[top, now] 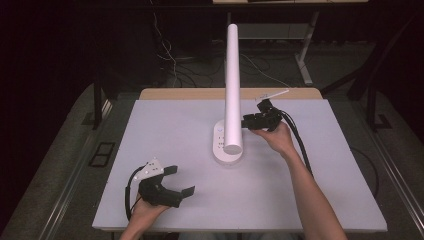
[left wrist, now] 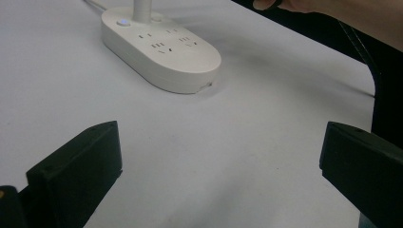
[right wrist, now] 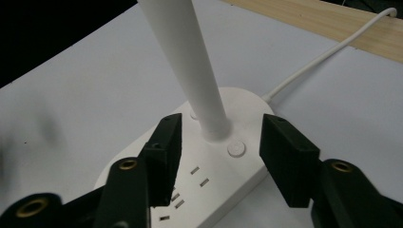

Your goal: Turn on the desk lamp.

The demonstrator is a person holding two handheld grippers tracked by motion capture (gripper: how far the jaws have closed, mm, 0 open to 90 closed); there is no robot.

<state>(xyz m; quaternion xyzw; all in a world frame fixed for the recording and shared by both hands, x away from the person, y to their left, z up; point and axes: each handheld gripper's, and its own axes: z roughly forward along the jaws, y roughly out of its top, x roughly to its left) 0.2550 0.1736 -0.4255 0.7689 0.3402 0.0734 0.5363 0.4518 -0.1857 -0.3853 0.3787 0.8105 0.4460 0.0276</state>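
Lamp (right wrist: 190,61) stem stands between my right claw's (right wrist: 221,152) open, empty jaws; I should centre before closing. Left claw (top: 172,182) open, idle.

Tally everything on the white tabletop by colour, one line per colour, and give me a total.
White: 1, the lamp with sockets in its base, near the table's middle.
Black: 2, the left tongs resting near the front edge, jaws wide apart, and the right tongs open on either side of the lamp's stem.
Total: 3
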